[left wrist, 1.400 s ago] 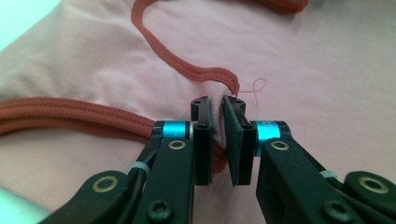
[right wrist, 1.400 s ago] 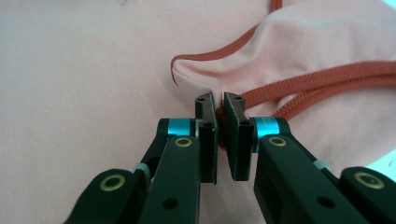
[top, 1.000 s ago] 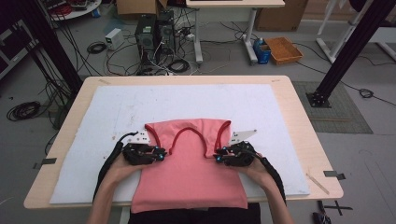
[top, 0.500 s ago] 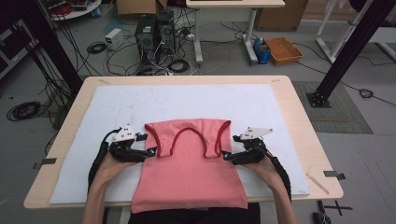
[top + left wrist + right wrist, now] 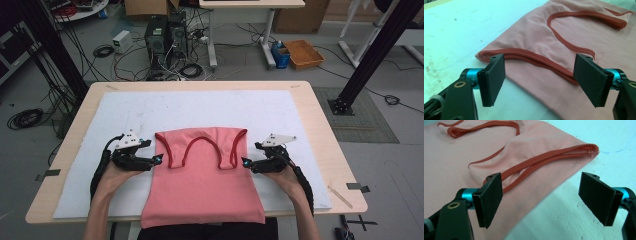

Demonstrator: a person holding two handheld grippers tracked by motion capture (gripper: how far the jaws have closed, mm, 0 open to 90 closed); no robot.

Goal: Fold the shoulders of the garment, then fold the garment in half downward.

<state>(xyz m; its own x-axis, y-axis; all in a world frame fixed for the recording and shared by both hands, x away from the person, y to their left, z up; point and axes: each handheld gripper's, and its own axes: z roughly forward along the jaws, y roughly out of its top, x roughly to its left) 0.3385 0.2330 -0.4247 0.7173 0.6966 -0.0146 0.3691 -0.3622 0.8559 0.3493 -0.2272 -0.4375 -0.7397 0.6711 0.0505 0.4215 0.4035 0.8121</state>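
Observation:
A pink tank top (image 5: pixel 202 185) with red trim lies flat on the white mat (image 5: pixel 200 107), its hem hanging over the near table edge. My left gripper (image 5: pixel 156 161) hovers at its left armhole, open. Its jaws have just been opening, and the red-trimmed edge (image 5: pixel 534 58) lies under the gap with no pad on it. My right gripper (image 5: pixel 245 162) is at the right armhole, also open after just opening. In the right gripper view the trimmed strap (image 5: pixel 549 160) lies beyond its wide-apart jaws, and bare mat shows on the right.
The wooden table (image 5: pixel 320 130) has a thin stick (image 5: pixel 340 196) near its right front corner. Computer towers (image 5: pixel 165 32), cables and an orange tray (image 5: pixel 303 52) are on the floor behind. A black frame post (image 5: pixel 370 55) stands at the right.
Both grippers let go of the top near its straps and moved outward to its sides. Their jaws went from shut to wide open. The top now lies flat.

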